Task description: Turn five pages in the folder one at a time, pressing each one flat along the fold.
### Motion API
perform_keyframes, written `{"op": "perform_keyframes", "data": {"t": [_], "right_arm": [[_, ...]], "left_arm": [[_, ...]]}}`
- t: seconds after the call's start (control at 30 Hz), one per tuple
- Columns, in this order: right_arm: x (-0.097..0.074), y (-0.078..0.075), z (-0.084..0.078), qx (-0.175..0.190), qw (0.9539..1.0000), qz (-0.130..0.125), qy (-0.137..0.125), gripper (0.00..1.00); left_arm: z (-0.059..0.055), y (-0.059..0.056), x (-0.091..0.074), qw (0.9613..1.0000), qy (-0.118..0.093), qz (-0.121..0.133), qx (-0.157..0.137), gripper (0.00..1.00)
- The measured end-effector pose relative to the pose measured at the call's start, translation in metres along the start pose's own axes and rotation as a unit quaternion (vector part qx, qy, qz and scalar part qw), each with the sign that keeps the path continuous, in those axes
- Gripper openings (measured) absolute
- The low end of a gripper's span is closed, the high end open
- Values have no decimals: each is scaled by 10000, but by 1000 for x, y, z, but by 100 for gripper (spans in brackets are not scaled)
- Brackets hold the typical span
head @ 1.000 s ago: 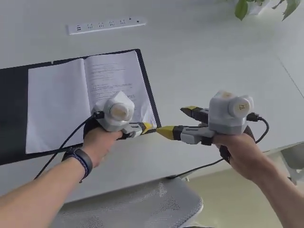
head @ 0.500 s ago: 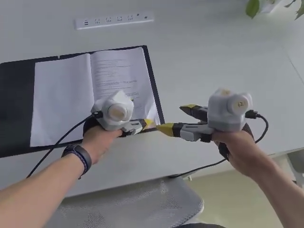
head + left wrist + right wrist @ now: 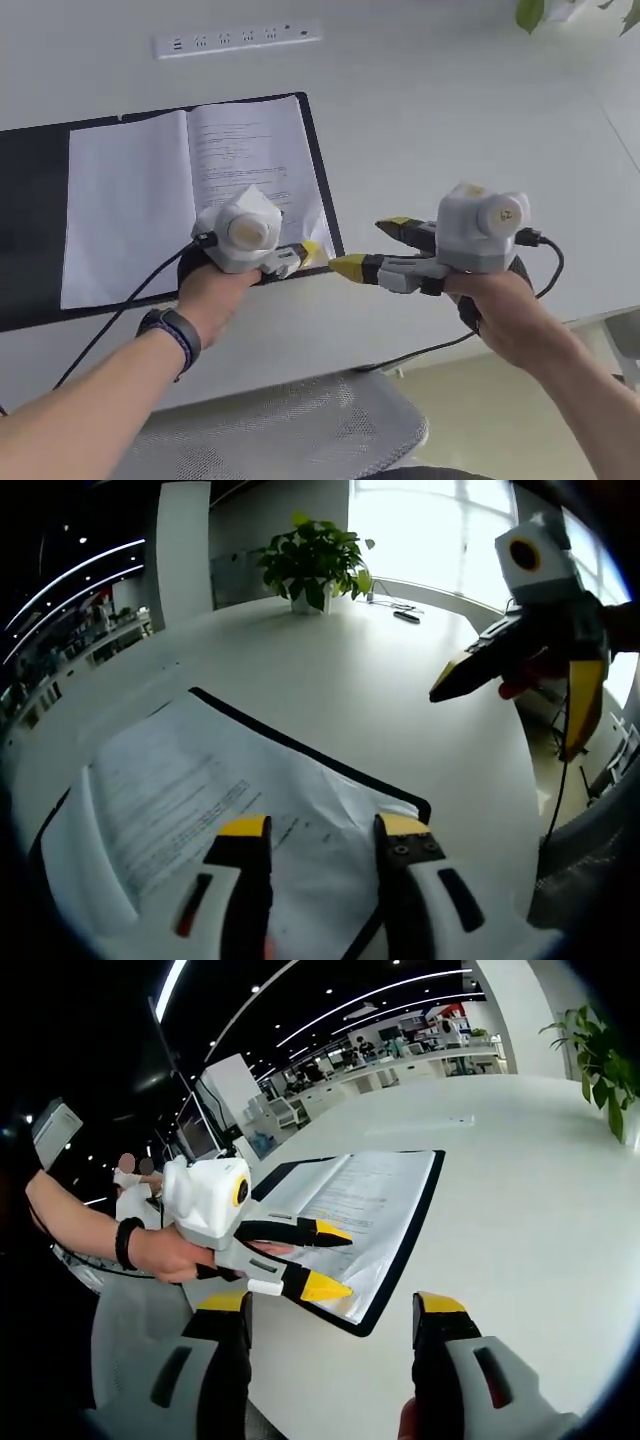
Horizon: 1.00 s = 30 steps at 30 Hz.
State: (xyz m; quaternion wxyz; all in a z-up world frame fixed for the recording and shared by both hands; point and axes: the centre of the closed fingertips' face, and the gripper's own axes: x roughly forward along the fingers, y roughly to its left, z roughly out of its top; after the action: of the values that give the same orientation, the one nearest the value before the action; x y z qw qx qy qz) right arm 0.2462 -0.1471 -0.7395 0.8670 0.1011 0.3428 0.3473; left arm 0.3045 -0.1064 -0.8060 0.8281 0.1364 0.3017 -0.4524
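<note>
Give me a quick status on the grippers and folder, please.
Left gripper open at lower corner of the right page. Right gripper open, beside the folder. Folder lies open. Power strip beyond it, no obstruction.

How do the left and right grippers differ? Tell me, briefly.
Place: the left gripper is over the near right corner of the page in the folder; the right gripper is over bare table, clear of the folder.
Aim: the left gripper points toward the right one; the right gripper points back at that folder corner.
Shared: both are open and grip nothing.
</note>
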Motion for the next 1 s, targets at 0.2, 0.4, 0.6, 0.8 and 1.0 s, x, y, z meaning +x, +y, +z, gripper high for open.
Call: {"op": "perform_keyframes", "data": {"t": [0.2,0.4,0.6,0.8,1.0], "right_arm": [[-1,1,-1,32,10000,0,-3,63],[-1,-3,0,39,10000,-27,-13,62],[-2,-3,2,48,10000,-34,-36,62],[0,-2,2,28,10000,-6,-31,62],[5,-1,2,28,10000,26,-18,60]], "left_arm": [[5,-14,2,9997,-120,-117,-185,48],[1,-17,5,9999,-86,-96,41,51],[3,-16,4,9998,-118,-129,-58,50],[2,-11,3,9998,-141,-127,-88,45],[2,-11,3,9998,-136,-119,-34,43]]}}
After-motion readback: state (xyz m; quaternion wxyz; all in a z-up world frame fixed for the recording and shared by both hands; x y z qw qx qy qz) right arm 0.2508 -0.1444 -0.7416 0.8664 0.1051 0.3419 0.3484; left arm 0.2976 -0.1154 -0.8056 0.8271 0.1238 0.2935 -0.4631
